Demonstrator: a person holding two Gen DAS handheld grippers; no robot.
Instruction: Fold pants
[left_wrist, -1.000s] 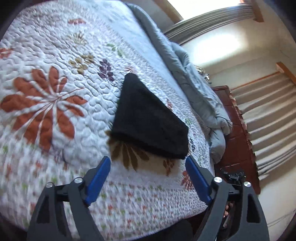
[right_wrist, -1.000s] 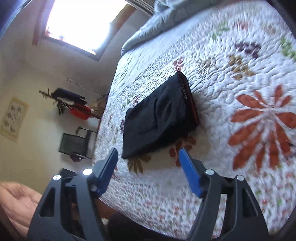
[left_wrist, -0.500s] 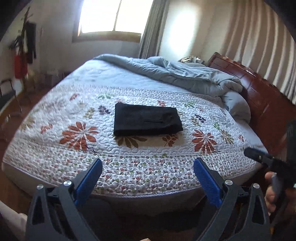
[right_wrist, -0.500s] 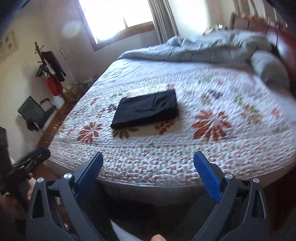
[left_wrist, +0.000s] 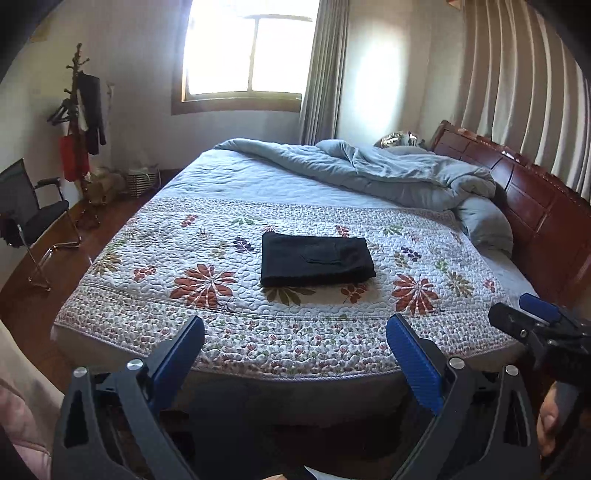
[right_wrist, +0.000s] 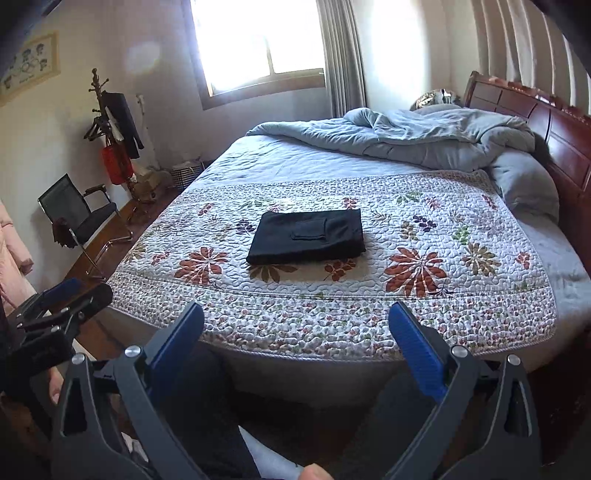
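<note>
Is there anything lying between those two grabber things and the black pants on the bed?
Nothing visible. Only bare floral quilt lies between the folded black pants and the left gripper and right gripper, both open and empty.

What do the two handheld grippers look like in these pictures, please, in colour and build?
Both look alike. The left gripper has two dark grey, angular plastic fingers with cut-out slots, silver round bolts at the joints, and blue ribbed pads on the inner faces. The right gripper has the same build. No cables or markings are visible. A pale pink sleeve shows at the left edge.
</note>
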